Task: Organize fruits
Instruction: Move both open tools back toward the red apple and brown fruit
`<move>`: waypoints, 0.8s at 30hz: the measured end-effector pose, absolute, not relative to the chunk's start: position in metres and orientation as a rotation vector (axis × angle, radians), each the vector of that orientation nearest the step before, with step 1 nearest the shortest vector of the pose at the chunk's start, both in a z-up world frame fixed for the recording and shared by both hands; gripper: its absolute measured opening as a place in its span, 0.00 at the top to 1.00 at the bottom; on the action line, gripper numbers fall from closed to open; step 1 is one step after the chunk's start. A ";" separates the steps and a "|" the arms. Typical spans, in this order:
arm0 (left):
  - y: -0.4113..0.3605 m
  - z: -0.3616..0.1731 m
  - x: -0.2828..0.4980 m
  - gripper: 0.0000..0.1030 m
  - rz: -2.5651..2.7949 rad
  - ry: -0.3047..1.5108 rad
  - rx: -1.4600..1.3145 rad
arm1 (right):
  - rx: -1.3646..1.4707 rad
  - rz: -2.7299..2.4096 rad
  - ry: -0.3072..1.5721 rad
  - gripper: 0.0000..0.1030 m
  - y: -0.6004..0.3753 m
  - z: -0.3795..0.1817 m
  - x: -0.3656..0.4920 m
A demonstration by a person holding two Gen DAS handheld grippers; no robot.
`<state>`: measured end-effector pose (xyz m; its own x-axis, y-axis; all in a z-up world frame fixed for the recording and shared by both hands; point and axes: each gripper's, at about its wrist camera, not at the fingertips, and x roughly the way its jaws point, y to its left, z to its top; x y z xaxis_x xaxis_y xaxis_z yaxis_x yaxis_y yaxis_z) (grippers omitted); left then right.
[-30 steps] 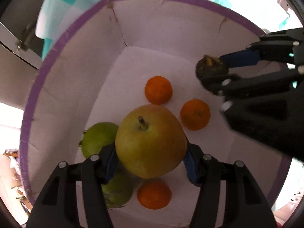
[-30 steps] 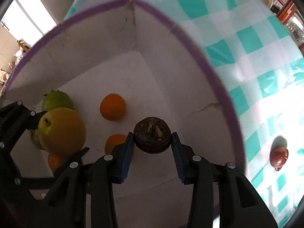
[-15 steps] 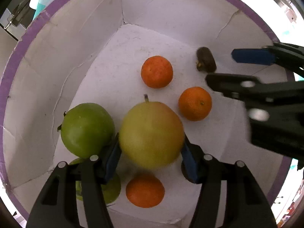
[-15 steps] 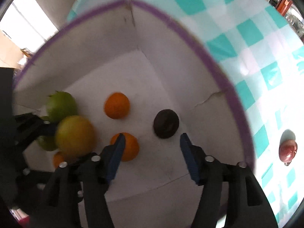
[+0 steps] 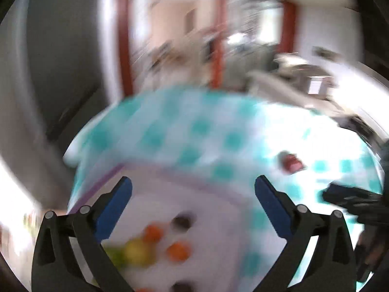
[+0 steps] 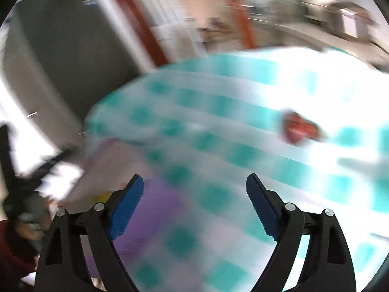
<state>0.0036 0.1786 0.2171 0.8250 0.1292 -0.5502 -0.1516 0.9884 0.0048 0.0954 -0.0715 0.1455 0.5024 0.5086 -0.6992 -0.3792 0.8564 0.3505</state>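
A: Teal-and-white checked cloth covers the table [image 5: 218,131], and both views are heavily blurred. What sits on it?

B: Largest is a white box with a purple rim [image 5: 150,170] at the near left of the table. In the left wrist view the fruits lie on its floor: a yellow-green pear [image 5: 137,251] near the left, something green [image 5: 114,255] just beside it, two oranges [image 5: 178,250] to the right, and a small dark fruit [image 5: 183,221] farther back. The blur hides finer detail.

A: Anything outside the box?

B: One small red fruit [image 5: 290,163] on the cloth, well apart from the box, at the right. The right wrist view shows it too [image 6: 299,131], far right of centre.

A: And the grippers?

B: The left gripper [image 5: 193,192] is spread wide with nothing between its blue-padded fingers [image 5: 114,209]; it is above the box's far wall. The right gripper [image 6: 194,192] is also wide apart and holds nothing, over the cloth beside the box's purple edge. Its dark tip shows at the right edge of the left wrist view [image 5: 350,198].
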 end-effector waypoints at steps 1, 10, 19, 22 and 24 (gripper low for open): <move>0.154 0.222 0.012 0.02 0.100 0.565 -0.012 | 0.163 0.478 0.898 0.18 -0.093 0.138 0.098; 0.018 0.110 0.066 0.02 -0.125 0.834 -0.056 | -0.115 0.230 0.941 0.40 -0.149 0.078 0.153; 0.039 0.015 0.101 0.02 0.064 0.845 -0.223 | -0.267 0.296 0.869 0.50 -0.131 0.028 0.225; 0.057 0.014 0.096 0.02 0.069 0.820 -0.327 | -0.380 0.302 0.860 0.55 -0.117 0.011 0.245; 0.066 0.011 0.095 0.02 0.048 0.816 -0.401 | -0.387 0.302 0.870 0.56 -0.116 0.003 0.261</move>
<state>0.0948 0.0665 0.0113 0.6887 -0.1109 -0.7165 -0.1941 0.9240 -0.3296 0.2607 -0.1162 0.0034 0.6097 0.0994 -0.7864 -0.4094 0.8890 -0.2051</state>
